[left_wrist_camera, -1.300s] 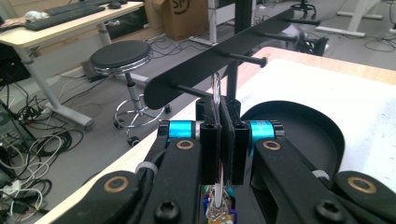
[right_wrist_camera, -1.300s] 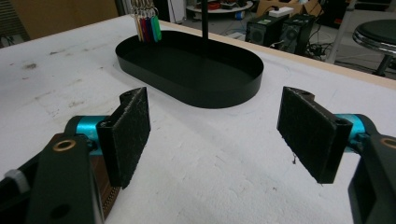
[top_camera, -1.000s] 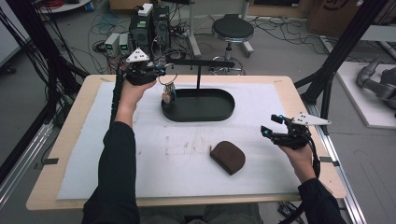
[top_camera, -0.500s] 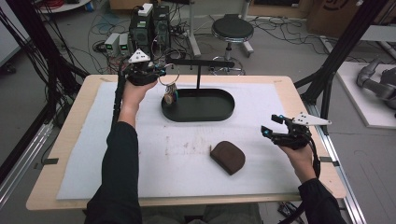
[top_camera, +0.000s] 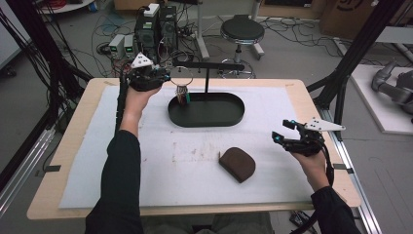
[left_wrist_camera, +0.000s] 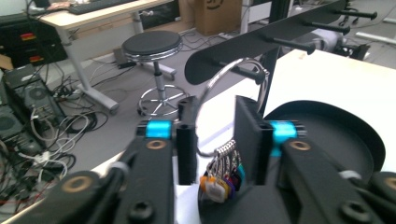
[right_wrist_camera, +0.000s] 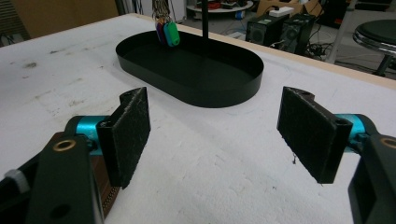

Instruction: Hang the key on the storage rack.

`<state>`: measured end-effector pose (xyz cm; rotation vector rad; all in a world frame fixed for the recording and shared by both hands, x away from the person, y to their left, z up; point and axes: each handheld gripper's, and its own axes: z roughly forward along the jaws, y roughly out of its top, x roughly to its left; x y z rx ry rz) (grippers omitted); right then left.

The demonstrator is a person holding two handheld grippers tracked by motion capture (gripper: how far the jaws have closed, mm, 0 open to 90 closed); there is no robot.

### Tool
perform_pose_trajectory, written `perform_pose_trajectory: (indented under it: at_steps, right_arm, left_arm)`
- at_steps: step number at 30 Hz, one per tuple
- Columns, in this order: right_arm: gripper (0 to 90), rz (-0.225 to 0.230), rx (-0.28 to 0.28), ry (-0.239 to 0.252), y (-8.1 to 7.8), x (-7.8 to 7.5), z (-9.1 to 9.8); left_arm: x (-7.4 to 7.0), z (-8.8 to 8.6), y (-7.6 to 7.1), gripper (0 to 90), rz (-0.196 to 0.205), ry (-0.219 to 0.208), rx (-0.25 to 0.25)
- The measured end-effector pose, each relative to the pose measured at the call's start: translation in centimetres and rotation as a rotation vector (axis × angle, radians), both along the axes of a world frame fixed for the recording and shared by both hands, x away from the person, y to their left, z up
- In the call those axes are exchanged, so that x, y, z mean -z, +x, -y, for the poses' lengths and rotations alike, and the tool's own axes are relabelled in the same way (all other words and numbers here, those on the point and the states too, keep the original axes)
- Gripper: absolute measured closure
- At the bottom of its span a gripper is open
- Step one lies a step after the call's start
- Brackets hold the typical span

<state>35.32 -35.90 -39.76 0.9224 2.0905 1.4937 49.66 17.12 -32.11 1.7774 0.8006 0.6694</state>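
- Left gripper (left_wrist_camera: pixel 212 140) fingers (left_wrist_camera: pixel 187 140) have just been opening — now parted, pads clear of the key ring (left_wrist_camera: pixel 229 88) between them.
- Key ring hangs on a peg of the black rack (left_wrist_camera: pixel 261 42), tags (left_wrist_camera: pixel 219 179) dangling below the fingertips, over the tray (top_camera: pixel 207 117).
- Right gripper (right_wrist_camera: pixel 219 133) fingers wide apart, holding nothing — brown pouch (top_camera: pixel 237 164) beside it.
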Motion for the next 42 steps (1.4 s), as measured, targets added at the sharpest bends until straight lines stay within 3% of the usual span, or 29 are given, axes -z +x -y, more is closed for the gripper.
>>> perform_pose_trajectory:
  at_steps: [5, 9, 13, 23, 30, 35, 42]
  right_arm:
    - [26.1, -0.008, 0.003, -0.006, -0.1, 0.0, -0.1]
    - [26.1, -0.003, 0.004, -0.011, -0.2, -0.1, -0.1]
    - [26.1, 0.001, 0.006, -0.013, -0.2, -0.1, -0.1]
    - [26.2, 0.001, 0.001, -0.022, 0.0, 0.0, -0.4]
    - [26.2, -0.005, -0.002, -0.03, -0.1, -0.2, -0.7]
    - [26.2, -0.009, -0.012, -0.031, 0.0, -0.2, -0.8]
    - [26.2, -0.012, -0.019, -0.043, 0.1, -0.2, -0.9]
  left_arm:
    - [-0.4, -0.4, -1.6, 53.7, -0.005, -0.007, 0.006]
    - [-0.8, -0.7, -3.5, 43.9, 0.017, -0.01, 0.027]
    - [-1.1, -1.3, -5.7, 38.7, 0.025, -0.03, 0.055]
    - [-1.0, -1.9, -12.0, 32.8, 0.032, -0.027, 0.112]
    - [0.0, -1.9, -15.8, 32.4, 0.029, -0.013, 0.178]
    - [1.1, -2.0, -17.4, 31.2, 0.024, -0.007, 0.238]
    - [3.5, -2.6, -19.3, 29.3, 0.044, -0.045, 0.277]
